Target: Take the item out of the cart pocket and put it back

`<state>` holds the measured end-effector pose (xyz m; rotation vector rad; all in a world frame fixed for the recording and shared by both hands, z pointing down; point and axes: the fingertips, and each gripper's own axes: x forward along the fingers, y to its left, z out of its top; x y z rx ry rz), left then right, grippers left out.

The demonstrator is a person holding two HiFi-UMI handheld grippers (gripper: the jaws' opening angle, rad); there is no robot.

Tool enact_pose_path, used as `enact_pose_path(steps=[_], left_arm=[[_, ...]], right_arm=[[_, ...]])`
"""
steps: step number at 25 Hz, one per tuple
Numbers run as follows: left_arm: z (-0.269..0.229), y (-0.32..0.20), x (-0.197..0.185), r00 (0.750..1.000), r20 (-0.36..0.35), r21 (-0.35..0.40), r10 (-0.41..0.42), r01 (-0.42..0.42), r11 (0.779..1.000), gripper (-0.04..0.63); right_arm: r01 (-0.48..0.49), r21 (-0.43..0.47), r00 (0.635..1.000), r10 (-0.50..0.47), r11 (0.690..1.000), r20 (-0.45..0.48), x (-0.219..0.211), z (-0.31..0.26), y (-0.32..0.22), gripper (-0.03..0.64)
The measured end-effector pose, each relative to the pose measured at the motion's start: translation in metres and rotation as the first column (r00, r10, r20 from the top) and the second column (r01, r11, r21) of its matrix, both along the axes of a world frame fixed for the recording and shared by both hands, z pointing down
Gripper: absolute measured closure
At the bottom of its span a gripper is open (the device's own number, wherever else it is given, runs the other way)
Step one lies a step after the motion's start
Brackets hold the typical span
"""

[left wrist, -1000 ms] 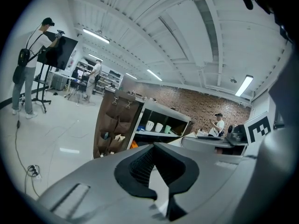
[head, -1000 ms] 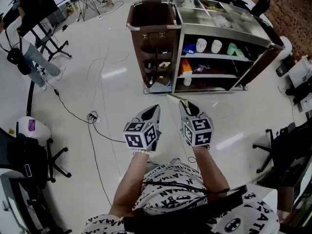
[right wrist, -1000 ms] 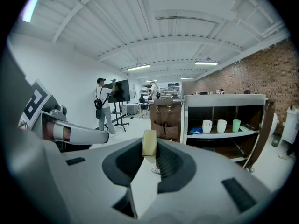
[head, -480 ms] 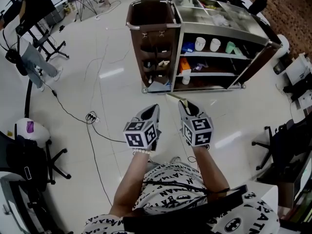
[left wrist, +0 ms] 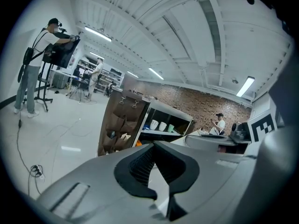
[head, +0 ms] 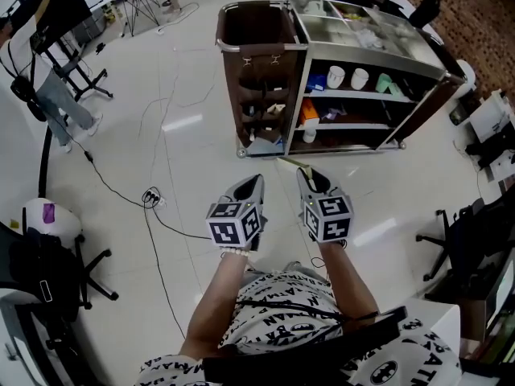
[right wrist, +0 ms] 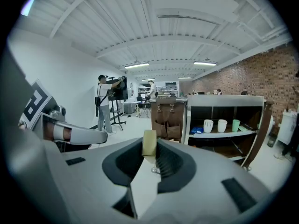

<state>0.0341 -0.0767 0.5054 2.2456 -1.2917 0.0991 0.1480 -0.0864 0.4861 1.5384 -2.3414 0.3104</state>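
Observation:
The cart [head: 366, 55] stands ahead of me on the white floor, with a brown panel of pockets [head: 261, 95] on its near end; small items poke out of several pockets. My right gripper [head: 304, 174] is shut on a flat pale yellow packet [head: 290, 163], whose edge sticks up between the jaws [right wrist: 149, 143] in the right gripper view. The packet is held well short of the pocket panel [right wrist: 167, 122]. My left gripper [head: 256, 178] is beside the right one, shut and holding nothing [left wrist: 153, 146]. Both are at waist height, pointing toward the cart.
Cups and boxes sit on the cart's shelves [head: 354, 77], and a brown bin [head: 251, 24] tops its near end. Cables and a coiled plug [head: 153, 193] lie on the floor at the left. Office chairs [head: 48, 256] flank me. A person [right wrist: 103, 101] stands at a monitor stand.
The cart sits slightly further right and lower in the head view. Both grippers keep their pose, and the right one still holds the packet.

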Motion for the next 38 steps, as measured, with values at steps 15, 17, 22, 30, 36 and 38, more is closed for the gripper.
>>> enact_pose_path(steps=[15,17,22,30,36,38], left_arm=[[-0.002,-0.014,-0.055,0.999,0.012,0.027,0.045,-0.046,0.999,0.595],[-0.006,-0.023,-0.059,0.999,0.017,0.038,0.045,-0.046,0.998,0.595],[-0.023,-0.055,-0.067,0.998,0.041,0.078,0.045,-0.048,0.996,0.595],[-0.036,-0.132,-0.074,0.997,0.065,0.108,0.032,-0.039,0.993,0.595],[-0.035,-0.185,-0.07,0.998,0.064,0.102,0.024,-0.03,0.994,0.595],[-0.034,-0.204,-0.068,0.998,0.063,0.096,0.023,-0.029,0.995,0.595]], right_arm=[[-0.025,0.117,0.999,0.029,0.993,-0.034,-0.053,-0.042,-0.032,0.534],[-0.023,0.136,0.999,0.028,0.99,-0.034,-0.058,-0.05,-0.045,0.534],[-0.026,0.181,1.0,0.028,0.983,-0.01,-0.065,-0.069,-0.087,0.534],[-0.021,0.209,1.0,0.02,0.978,0.005,-0.072,-0.08,-0.18,0.534],[-0.006,0.185,1.0,0.006,0.983,0.001,-0.074,-0.07,-0.238,0.534],[0.001,0.174,1.0,-0.001,0.985,-0.001,-0.075,-0.066,-0.259,0.534]])
